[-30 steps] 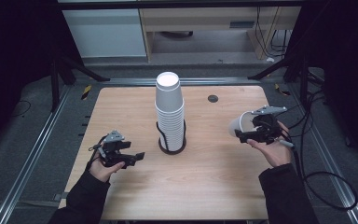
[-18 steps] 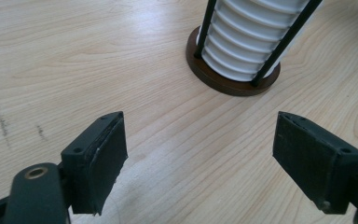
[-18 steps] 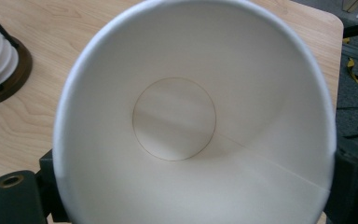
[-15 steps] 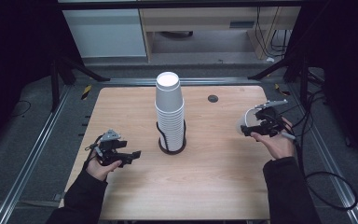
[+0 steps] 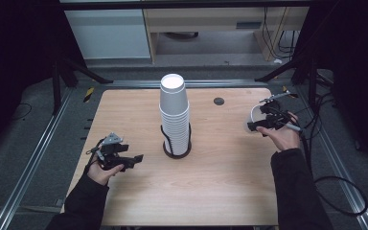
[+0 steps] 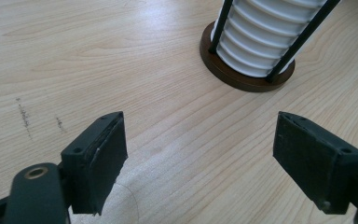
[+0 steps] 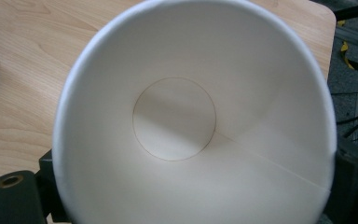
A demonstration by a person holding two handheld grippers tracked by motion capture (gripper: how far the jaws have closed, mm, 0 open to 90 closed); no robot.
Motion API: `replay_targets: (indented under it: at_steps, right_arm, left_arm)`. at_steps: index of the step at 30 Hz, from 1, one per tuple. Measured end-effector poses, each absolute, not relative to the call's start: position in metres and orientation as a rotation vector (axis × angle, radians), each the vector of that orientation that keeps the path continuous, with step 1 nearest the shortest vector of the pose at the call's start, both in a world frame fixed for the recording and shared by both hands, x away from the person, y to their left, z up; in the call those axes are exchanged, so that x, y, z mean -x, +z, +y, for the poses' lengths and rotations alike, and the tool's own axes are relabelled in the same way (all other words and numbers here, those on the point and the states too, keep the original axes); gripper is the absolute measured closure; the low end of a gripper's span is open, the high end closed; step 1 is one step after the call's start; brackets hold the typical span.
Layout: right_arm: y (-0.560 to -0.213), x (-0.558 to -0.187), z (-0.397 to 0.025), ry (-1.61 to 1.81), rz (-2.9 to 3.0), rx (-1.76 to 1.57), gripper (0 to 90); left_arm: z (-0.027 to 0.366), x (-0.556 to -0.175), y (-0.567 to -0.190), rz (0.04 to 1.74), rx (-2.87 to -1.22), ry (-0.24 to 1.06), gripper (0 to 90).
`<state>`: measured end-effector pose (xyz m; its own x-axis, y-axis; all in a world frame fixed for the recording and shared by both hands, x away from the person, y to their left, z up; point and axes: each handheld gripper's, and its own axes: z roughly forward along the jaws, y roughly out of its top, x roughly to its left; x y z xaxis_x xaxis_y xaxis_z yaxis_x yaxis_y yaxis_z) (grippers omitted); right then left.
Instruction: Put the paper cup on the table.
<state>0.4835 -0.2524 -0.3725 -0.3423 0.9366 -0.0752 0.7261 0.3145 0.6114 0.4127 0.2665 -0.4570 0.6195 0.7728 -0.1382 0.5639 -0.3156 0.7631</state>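
Now I am holding a single white paper cup (image 7: 191, 121) clamped between the jaws of my right gripper (image 5: 264, 120), mouth turned toward its camera (the round bottom and the side seam are showing plainly inside), out near the table's (image 5: 220, 191) right edge. Over the last second I have been carrying it outward, away from the cup stack (image 5: 175, 112), which is standing in its dark wire holder (image 5: 176, 146) at mid-table. That tells me, I judge, that the cup is freed from the stack and heading for a spot of its own. My left gripper (image 5: 124, 160) is resting low at the left, jaws wide apart with nothing between them, pointing toward the holder's brown base (image 6: 242, 77).
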Motion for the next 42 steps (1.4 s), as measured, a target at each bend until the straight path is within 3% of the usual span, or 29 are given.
replay_targets:
  at_steps: [42]
  right_arm:
    - [-0.418,-0.510,-0.255,0.340,2.353,-1.558,10.1]
  left_arm:
    - [0.268,-0.414,-0.458,1.048,-2.036,0.311,16.7]
